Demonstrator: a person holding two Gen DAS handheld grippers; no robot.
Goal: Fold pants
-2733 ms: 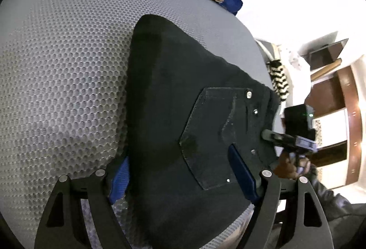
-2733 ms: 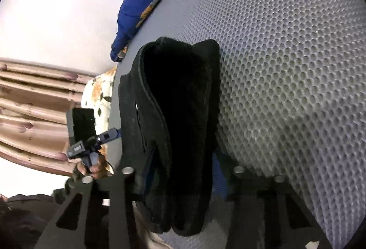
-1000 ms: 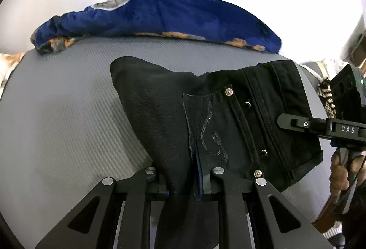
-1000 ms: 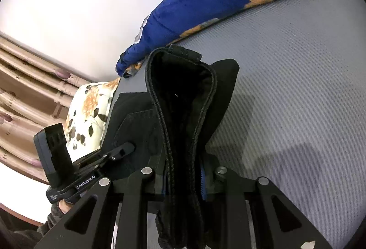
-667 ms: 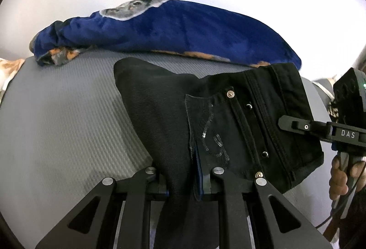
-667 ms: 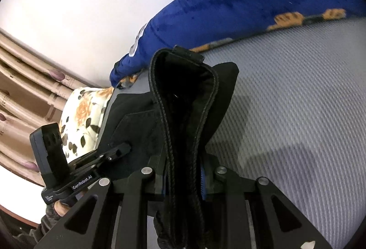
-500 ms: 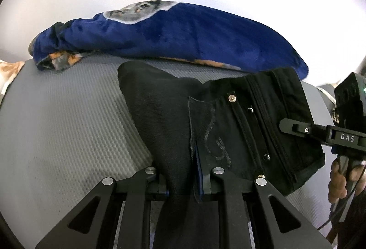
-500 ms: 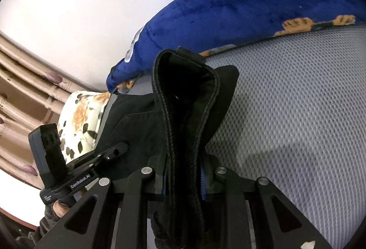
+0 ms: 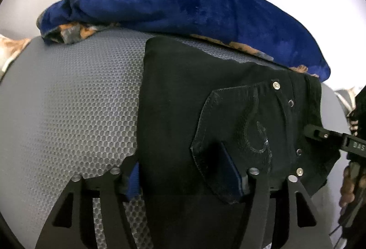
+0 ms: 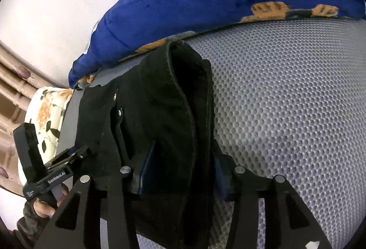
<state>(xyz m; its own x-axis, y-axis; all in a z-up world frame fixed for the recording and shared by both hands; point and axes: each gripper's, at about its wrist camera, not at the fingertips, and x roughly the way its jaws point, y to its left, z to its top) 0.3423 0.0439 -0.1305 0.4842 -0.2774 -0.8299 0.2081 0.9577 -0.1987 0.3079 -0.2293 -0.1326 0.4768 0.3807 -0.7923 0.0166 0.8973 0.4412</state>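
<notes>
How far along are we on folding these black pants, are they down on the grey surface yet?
Done: the black pants lie doubled over on the grey mesh surface, back pocket up, just short of the blue blanket.
In hand: both the left gripper and right gripper are opening, with cloth between their fingers.
Left: pull both clear; whether another fold is needed, I cannot tell.

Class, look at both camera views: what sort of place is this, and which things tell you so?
Most likely a bedroom at home. Black pants lie on a grey mesh-textured mattress, a blue plush blanket is bunched along the wall, and a floral pillow sits at the edge.
</notes>
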